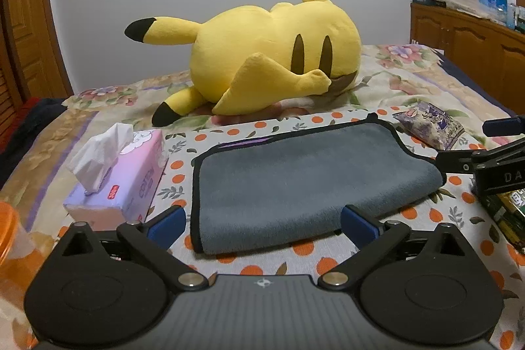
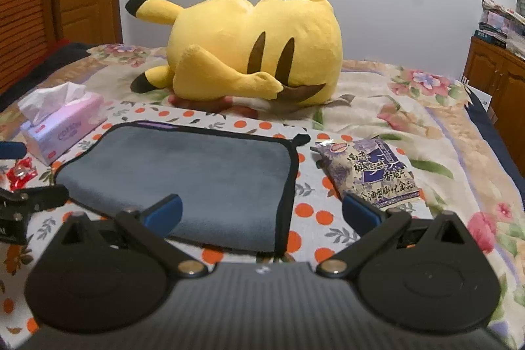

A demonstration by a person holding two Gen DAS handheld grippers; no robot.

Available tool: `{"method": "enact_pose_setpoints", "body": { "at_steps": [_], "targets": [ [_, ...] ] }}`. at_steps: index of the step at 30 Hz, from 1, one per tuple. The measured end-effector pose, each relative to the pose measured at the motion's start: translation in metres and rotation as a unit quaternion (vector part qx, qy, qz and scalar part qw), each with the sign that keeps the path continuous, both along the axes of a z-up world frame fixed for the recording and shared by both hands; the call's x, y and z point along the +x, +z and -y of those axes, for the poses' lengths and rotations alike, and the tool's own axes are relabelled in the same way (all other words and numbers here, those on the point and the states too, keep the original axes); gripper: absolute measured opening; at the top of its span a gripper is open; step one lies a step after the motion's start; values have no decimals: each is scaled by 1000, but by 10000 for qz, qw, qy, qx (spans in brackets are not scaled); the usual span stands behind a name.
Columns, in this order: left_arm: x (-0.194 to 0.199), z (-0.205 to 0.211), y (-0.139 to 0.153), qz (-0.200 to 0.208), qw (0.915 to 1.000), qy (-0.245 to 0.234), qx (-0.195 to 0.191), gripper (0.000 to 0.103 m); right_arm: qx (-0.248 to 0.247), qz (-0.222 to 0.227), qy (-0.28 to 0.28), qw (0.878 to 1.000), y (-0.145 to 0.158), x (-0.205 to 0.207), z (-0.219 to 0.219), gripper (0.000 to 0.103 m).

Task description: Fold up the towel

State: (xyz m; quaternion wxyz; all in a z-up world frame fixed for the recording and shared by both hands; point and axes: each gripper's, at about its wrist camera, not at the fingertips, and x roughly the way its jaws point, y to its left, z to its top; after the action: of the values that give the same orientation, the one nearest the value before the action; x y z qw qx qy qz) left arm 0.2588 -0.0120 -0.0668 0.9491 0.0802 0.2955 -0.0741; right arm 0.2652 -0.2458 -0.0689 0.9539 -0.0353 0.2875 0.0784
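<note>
Floral bedspread, plush grey towel

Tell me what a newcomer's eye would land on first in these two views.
The big yellow plush lying on its side at the back of the bed grabs the eye first. In front of it the grey towel, already folded, lies on the dotted cloth, with both grippers, left and right, open over its near edge. A pink tissue box sits left of the towel and a snack bag right of it.
</note>
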Motion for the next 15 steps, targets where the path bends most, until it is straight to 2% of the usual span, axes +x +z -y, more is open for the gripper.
{"method": "enact_pose_setpoints", "body": {
  "at_steps": [15],
  "targets": [
    [-44,2,26,42,10000,58,60,103,-8,81,-5,10000,26,-45,1,103]
  ]
}}
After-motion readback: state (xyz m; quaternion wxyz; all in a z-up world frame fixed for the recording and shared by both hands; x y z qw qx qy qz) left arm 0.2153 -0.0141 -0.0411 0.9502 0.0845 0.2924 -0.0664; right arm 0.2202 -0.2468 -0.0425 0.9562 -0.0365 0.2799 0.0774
